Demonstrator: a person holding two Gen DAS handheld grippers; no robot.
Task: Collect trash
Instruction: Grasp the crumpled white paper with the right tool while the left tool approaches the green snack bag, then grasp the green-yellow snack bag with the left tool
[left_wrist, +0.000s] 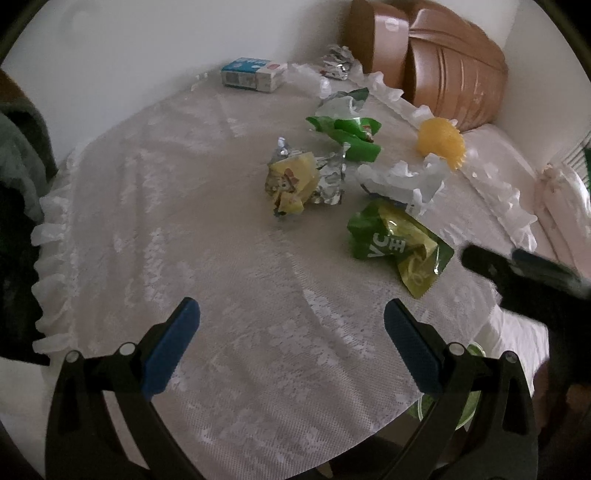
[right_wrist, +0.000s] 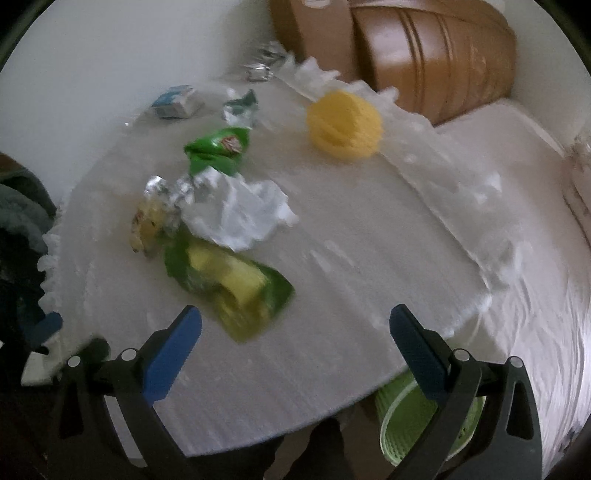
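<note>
Jaws of both grippers stand wide apart, nothing between them: left gripper (left_wrist: 291, 321), right gripper (right_wrist: 295, 325), each hovering over the near edge of the bench (left_wrist: 207, 236), which carries a white lace cloth with a frilled rim.

Beyond the far right of the left jaws, off the bench: a brown ribbed container (left_wrist: 454, 74) against the wall. Below the bench edge, under the right finger of the right jaws: a green woven basket (right_wrist: 399, 424), partly hidden.

Trash, all ahead of the jaws and all lying on the cloth:
- Green-and-yellow snack bag (left_wrist: 399, 247), crumpled, nearest, ahead and right of the left jaws; in the right wrist view it lies just ahead of the left finger, blurred.
- White crumpled paper (left_wrist: 406, 177), just beyond that bag, touching or overlapping it; cannot tell which.
- Yellow foil wrapper (left_wrist: 299, 181), ahead of centre, left of the paper.
- Second green wrapper (left_wrist: 347, 133), farther back.
- Yellow round sponge-like object (left_wrist: 441, 142) at the far right rim.
- Blue-and-white carton (left_wrist: 253, 74), lying flat at the far edge.
- Crumpled foil (left_wrist: 336, 61) right of the carton, by the container.

Right gripper's dark body enters the left wrist view at right, blurred.
</note>
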